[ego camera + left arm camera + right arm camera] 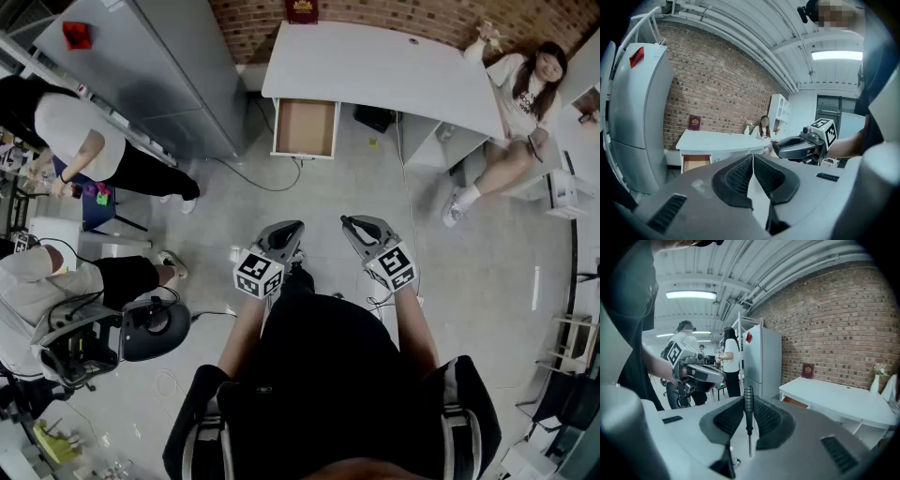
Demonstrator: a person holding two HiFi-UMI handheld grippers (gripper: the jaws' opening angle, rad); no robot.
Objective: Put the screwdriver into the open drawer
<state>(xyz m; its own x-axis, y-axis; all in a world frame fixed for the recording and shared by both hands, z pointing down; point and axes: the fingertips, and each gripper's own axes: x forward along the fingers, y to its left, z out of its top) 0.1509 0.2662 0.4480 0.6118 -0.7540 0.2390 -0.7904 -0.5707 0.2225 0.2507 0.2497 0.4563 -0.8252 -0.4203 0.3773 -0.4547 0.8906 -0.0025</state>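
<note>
screwdriver upright, clamped between right gripper jaws

The screwdriver is made out only in the right gripper view; in the head view it is hidden by the body of the right hand-held gripper, and the shape of its tip is too small to be told. The drawer is shown in the right gripper view only as a narrow brown sliver, the rest being covered by the counter. The forearms are partly hidden behind the person's dark torso, which is cut off by the head view's bottom edge.
</note>
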